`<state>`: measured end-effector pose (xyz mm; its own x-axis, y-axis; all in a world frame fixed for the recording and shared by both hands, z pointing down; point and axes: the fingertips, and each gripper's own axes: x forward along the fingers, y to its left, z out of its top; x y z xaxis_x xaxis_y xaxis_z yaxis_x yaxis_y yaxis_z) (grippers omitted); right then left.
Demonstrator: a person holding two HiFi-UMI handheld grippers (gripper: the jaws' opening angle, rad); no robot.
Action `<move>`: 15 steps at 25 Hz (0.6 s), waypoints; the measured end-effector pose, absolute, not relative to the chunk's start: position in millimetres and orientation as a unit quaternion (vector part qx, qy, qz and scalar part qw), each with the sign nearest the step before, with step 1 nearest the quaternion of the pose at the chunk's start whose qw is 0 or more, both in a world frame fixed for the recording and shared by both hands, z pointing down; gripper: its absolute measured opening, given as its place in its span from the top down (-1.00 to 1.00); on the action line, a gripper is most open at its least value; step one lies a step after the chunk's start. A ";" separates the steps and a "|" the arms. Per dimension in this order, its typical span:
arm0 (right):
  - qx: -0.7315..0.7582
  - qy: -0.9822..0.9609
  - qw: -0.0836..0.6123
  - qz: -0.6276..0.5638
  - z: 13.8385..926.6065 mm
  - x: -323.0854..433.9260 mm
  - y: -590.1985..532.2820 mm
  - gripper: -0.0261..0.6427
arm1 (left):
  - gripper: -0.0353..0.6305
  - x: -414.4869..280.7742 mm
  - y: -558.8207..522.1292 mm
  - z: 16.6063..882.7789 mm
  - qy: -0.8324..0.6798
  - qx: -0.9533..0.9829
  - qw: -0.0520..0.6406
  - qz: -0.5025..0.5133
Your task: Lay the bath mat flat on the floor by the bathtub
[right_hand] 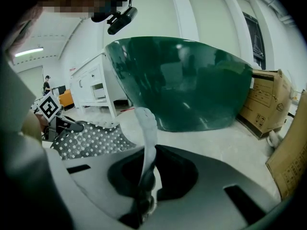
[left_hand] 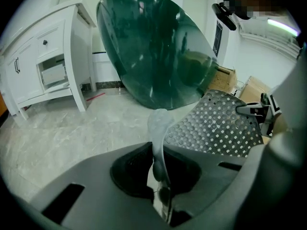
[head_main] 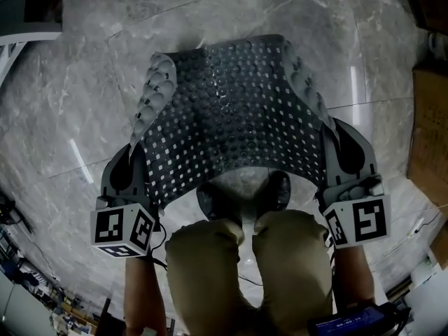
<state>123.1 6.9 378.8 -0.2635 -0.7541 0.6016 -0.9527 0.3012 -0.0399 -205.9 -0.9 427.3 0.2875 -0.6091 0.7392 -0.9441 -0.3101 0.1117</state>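
Note:
A dark grey perforated bath mat [head_main: 231,110] hangs spread between my two grippers above the marble floor [head_main: 63,117], its side edges curling up. My left gripper [head_main: 140,156] is shut on the mat's near left corner, and my right gripper [head_main: 334,145] is shut on the near right corner. In the left gripper view the jaws [left_hand: 160,186] pinch a pale edge of the mat [left_hand: 216,123]. The right gripper view shows the same: my right gripper [right_hand: 144,190] clamps the mat [right_hand: 91,138]. The dark green bathtub [left_hand: 153,47] stands ahead on the floor, also as the bathtub [right_hand: 187,80].
A white cabinet [left_hand: 43,66] stands left of the tub. Cardboard boxes [right_hand: 266,99] sit to the tub's right, and more cardboard [head_main: 427,131] lies at the head view's right edge. The person's knees [head_main: 252,257] are below the mat.

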 end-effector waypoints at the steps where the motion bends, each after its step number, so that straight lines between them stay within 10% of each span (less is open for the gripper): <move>1: 0.556 -0.768 0.245 0.203 385.4 122.1 8.1 0.84 | 0.79 -207.8 0.5 434.0 -0.516 0.752 0.280 0.300; 15: 0.553 -0.770 0.247 0.199 426.1 125.4 9.2 0.84 | 0.79 -213.4 -5.3 474.3 -0.514 0.757 0.273 0.297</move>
